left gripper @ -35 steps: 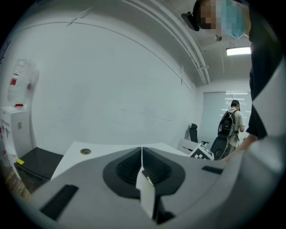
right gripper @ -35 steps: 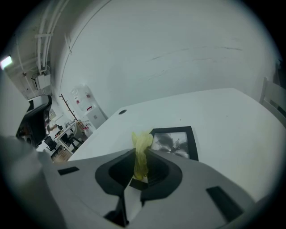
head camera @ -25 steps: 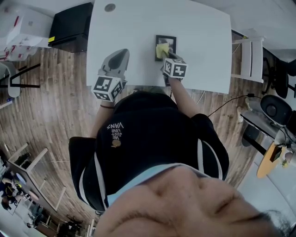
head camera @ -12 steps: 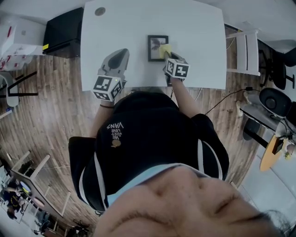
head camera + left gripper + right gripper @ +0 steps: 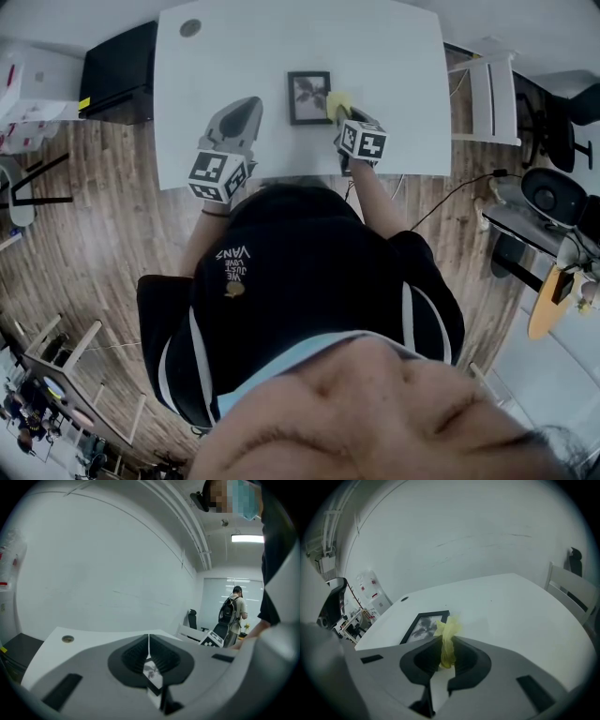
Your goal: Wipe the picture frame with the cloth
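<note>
Two grippers work over a white table (image 5: 394, 66), and only the right one is on the job. The picture frame (image 5: 309, 97) lies flat in the middle of the table, a little toward the far side, with its dark border and pale print facing up. The yellow cloth (image 5: 336, 102) sits at the frame's right edge, so the wipe looks to be under way and not finished. By my reading it is working the right border. The glass and the left and far borders lie uncovered, and no view shows dust or streaks, so I cannot say how much is already clean. What is left, as I judge it, is to carry the cloth across the rest of the frame.

The right gripper (image 5: 447, 645) has its jaws closed narrowly on the cloth (image 5: 449, 629). A bunched tuft stands up past the tips and overlaps the near right corner of the frame (image 5: 423, 625). Whether the tuft presses on the frame or hangs just above it is not clear from either view.

The left gripper (image 5: 149, 645) has its jaws pressed together with nothing between them. It hovers over the near left part of the table, well apart from the frame, and does not steady it.
</note>
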`<state>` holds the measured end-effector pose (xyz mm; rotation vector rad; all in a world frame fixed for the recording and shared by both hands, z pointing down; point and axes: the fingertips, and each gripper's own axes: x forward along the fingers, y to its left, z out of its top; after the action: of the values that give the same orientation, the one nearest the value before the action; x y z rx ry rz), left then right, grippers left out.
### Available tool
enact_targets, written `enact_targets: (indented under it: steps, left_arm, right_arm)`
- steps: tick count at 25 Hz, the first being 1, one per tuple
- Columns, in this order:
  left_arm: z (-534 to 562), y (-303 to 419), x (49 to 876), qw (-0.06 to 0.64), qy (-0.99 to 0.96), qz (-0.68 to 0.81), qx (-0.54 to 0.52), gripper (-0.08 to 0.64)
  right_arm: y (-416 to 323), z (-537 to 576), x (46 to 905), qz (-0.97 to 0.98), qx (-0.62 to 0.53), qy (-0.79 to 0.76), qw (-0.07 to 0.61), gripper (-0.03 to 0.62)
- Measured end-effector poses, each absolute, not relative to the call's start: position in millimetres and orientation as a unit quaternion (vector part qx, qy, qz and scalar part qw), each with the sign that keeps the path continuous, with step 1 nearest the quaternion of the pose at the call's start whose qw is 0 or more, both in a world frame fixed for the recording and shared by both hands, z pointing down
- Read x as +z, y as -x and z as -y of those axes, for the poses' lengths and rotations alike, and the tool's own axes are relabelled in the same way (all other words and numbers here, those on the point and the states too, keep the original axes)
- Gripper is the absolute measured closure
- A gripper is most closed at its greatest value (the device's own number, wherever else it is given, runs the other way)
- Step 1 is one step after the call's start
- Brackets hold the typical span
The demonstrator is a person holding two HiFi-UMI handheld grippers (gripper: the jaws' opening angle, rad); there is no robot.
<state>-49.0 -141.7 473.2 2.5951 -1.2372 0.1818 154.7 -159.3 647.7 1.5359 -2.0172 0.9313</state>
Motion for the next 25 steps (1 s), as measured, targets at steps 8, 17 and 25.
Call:
enact_targets:
  steps: [8, 17, 25]
  left_arm:
    - [138.1, 48.8, 471.9, 0.129, -0.892, 0.428, 0.063, 0.542]
    - [125.4, 70.5, 472.7, 0.131, -0.881, 0.450, 0.065, 0.541]
    - [115.7, 93.9, 474.3, 0.134, -0.870, 0.470, 0.066, 0.541]
  right_arm:
    - [-140.1, 159.8, 635.3, 0.747, 0.330, -0.543, 0.197, 0.546]
    - [-94.5, 151.8, 630.3, 0.773, 0.333, -0.505, 0.191, 0.546]
    - [-49.6, 145.2, 631.1, 0.795, 0.337, -0.467, 0.192, 0.546]
